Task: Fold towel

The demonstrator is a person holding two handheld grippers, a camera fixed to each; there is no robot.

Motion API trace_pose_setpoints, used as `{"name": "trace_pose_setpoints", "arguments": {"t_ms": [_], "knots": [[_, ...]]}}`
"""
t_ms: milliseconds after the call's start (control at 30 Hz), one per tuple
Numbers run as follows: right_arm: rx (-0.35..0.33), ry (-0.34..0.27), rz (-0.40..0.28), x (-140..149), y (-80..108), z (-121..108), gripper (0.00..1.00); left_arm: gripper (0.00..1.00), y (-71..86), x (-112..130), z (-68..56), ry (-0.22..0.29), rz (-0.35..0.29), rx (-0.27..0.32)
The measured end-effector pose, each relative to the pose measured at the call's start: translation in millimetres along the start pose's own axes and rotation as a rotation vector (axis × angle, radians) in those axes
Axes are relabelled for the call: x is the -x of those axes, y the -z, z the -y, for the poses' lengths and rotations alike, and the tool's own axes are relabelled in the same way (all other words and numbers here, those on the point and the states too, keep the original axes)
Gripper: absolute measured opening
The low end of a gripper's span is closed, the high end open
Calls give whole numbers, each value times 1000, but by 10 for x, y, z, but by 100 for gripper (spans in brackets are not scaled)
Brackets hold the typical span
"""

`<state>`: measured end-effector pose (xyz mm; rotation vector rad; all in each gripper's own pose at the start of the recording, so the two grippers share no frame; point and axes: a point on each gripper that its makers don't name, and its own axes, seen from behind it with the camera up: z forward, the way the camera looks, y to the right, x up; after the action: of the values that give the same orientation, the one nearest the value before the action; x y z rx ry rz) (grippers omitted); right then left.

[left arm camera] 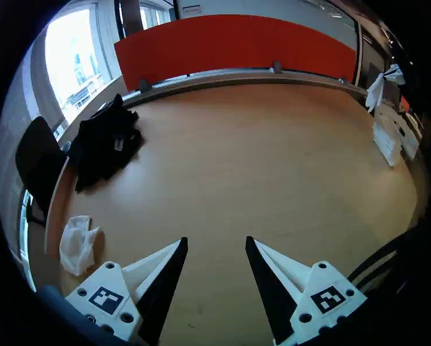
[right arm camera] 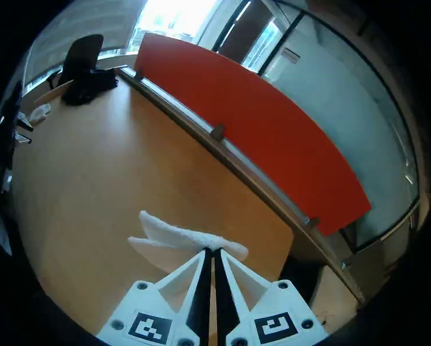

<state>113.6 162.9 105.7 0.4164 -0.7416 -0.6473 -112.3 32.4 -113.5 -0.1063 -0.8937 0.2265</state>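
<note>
Towel (right arm camera: 177, 239) is held pinched by the right gripper (right arm camera: 213, 254), left gripper (left arm camera: 215, 245) open and empty; flattening on the desk (right arm camera: 100, 173) is likely needed.

left gripper (left arm camera: 216, 239) jaws apart over table (left arm camera: 244, 161) | black clothing (left arm camera: 105, 144) far left | white stack (left arm camera: 388, 138) right

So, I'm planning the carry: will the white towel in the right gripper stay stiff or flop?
Likely floppy: the white towel bunches into soft folds at the right gripper, whose fingers are closed on it. Probably light, since a tip pinch holds it. Its fluffy surface suggests little slipping.
</note>
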Motion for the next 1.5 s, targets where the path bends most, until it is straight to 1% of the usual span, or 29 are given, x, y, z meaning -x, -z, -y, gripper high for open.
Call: {"name": "trace_pose_setpoints", "arguments": {"t_ms": [233,667,1500], "knots": [[16,-15,4,37,27,-165,4,73,-2,-42,-29,-7,-2,0],[30,-20,3,24,42,-328,4,73,-7,-73,-47,-10,0,-1],[33,-20,5,4,34,-395,4,73,-31,-129,-59,-19,0,-3]]}}
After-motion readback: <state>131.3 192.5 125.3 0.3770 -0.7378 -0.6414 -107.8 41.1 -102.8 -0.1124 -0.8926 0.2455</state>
